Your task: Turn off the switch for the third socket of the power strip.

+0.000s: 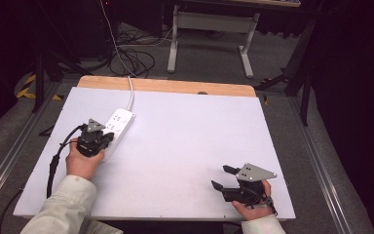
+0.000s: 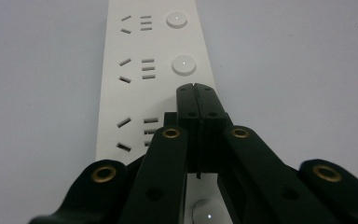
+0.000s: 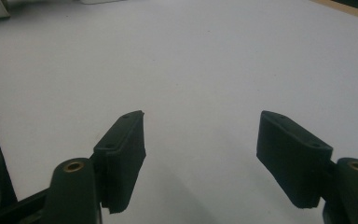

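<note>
A white power strip (image 1: 118,126) lies at the left of the white table top, its cord running off the far edge. My left gripper (image 1: 108,140) hovers over the strip's near end, shut with nothing between its jaws. In the left gripper view the closed tips (image 2: 196,91) sit just above the strip (image 2: 154,70), beside a row of round white buttons (image 2: 184,65) and socket slots. My right gripper (image 1: 224,176) rests low near the table's front right, open and empty. Its two black pads (image 3: 123,154) stand wide apart over bare table in the right gripper view.
The white board (image 1: 185,131) lies on a wooden table whose far edge (image 1: 175,87) shows. Beyond it are a desk frame (image 1: 209,34) and cables (image 1: 131,53) on the floor. Metal rails run along both sides of the table.
</note>
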Demonstrator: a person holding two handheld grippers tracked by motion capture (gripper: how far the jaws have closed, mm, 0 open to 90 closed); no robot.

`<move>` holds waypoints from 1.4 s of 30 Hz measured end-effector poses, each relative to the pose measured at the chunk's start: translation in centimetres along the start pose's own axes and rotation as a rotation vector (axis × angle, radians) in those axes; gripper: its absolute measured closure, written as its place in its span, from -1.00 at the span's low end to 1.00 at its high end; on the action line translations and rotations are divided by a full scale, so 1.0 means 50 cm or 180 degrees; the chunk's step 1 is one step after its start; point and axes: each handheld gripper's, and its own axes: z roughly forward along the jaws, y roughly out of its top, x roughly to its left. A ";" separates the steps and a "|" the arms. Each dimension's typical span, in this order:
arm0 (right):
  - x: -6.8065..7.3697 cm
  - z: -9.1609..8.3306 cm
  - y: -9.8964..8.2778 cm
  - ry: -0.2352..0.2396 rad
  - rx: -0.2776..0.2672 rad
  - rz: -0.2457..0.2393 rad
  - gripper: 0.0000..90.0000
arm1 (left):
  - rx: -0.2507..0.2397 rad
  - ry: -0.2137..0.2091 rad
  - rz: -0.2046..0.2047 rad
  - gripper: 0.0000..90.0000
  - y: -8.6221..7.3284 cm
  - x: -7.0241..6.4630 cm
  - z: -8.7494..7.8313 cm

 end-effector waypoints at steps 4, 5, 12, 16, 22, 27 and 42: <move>-0.002 0.001 0.000 -0.0002 0.0005 0.0007 -0.27 | -0.0076 0.0108 0.0079 0.85 -0.004 -0.010 -0.010; -0.002 0.001 0.000 -0.0002 0.0005 0.0004 -0.27 | -0.0090 0.0137 0.0106 0.86 -0.002 -0.012 -0.012; -0.003 0.001 -0.001 0.0004 0.0001 0.0010 -0.27 | -0.0182 0.0003 0.0090 0.94 0.011 -0.022 -0.039; -0.003 0.001 -0.001 0.0002 0.0003 0.0007 -0.27 | -0.0206 -0.0059 0.0099 0.96 0.017 -0.028 -0.054; -0.003 0.001 -0.001 0.0006 0.0011 0.0010 -0.27 | -0.0278 -0.0104 0.0199 0.94 0.036 -0.039 -0.091; -0.002 0.002 -0.001 0.0003 0.0014 0.0004 -0.27 | -0.0280 -0.0131 0.0212 0.92 0.038 -0.043 -0.101; -0.003 0.002 0.000 0.0008 0.0014 0.0003 -0.27 | -0.0468 -0.0430 0.0274 0.05 0.048 -0.060 -0.151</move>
